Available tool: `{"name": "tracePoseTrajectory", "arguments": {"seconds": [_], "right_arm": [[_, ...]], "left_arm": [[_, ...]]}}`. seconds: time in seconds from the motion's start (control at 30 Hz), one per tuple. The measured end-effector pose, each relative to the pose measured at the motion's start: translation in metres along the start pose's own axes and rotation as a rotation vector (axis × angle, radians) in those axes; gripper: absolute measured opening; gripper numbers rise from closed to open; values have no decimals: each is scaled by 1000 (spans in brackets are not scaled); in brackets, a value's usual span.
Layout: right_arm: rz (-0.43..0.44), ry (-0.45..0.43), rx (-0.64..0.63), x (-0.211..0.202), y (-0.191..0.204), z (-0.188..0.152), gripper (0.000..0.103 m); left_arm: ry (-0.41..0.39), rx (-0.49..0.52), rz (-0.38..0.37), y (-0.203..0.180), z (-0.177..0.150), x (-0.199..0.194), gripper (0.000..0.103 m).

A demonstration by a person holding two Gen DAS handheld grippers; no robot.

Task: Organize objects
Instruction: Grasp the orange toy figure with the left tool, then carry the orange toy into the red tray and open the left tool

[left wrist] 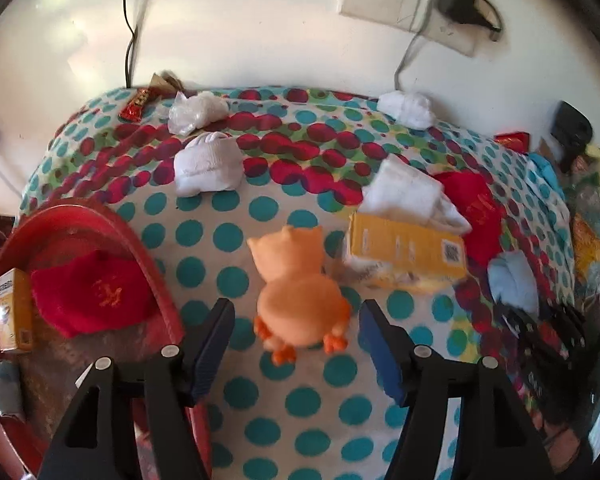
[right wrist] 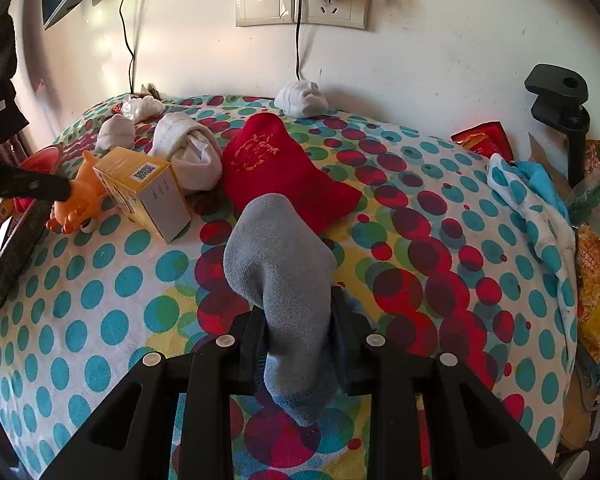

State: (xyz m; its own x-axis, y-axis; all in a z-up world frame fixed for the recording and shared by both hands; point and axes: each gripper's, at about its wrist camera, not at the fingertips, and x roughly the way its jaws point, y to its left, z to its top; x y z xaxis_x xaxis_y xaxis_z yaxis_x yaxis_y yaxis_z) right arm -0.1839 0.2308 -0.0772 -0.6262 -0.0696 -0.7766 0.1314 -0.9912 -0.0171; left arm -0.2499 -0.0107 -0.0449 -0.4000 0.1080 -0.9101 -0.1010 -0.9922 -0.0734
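My left gripper (left wrist: 296,340) is open, its jaws either side of an orange toy animal (left wrist: 300,292) lying on the dotted cloth; the toy also shows in the right wrist view (right wrist: 78,196). A yellow box (left wrist: 406,254) lies just right of the toy, with rolled white socks (left wrist: 408,192) behind it. My right gripper (right wrist: 296,344) is shut on a grey-blue sock (right wrist: 284,276) held above the cloth. A red pouch (right wrist: 284,172) lies beyond it. A red basin (left wrist: 140,248) at left holds another red pouch (left wrist: 92,296) and a small yellow box (left wrist: 16,312).
More white sock bundles (left wrist: 208,164) (left wrist: 408,108) and a plastic bag (left wrist: 196,110) lie near the wall. A red snack wrapper (left wrist: 138,104) sits at the back left. A black clamp (right wrist: 560,96), folded cloth (right wrist: 528,196) and clutter crowd the right edge. Cables hang from wall sockets (right wrist: 304,0).
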Motion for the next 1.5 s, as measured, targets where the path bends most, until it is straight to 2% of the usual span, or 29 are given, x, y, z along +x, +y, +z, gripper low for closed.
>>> {"name": "tracePoseTrajectory", "arguments": {"seconds": [0.27,0.4,0.43,0.47,0.57,0.67,1.0,1.5], "right_arm": [[5,1,3,0,0,0,27],[7,1,4,0,0,0,27],[6,0,5,0,0,0,27],[7,0,6,1,0,-1,27],[9,0,9,1,0,0,28],[10,0,9,1,0,0,28],[4,1,5,1,0,0,28],[2,2,1,1,1,1,28]], "left_arm": [[52,-38,15,7,21,40,68],[41,-47,-19,7,20,46,67],[26,-52,-38,8,19,45,55],[14,-50,-47,8,18,44,49],[9,-31,-33,4,16,41,47],[4,2,1,-2,12,37,46],[-11,36,-22,-9,-6,20,46],[-44,60,-5,-4,-33,-15,46]]}}
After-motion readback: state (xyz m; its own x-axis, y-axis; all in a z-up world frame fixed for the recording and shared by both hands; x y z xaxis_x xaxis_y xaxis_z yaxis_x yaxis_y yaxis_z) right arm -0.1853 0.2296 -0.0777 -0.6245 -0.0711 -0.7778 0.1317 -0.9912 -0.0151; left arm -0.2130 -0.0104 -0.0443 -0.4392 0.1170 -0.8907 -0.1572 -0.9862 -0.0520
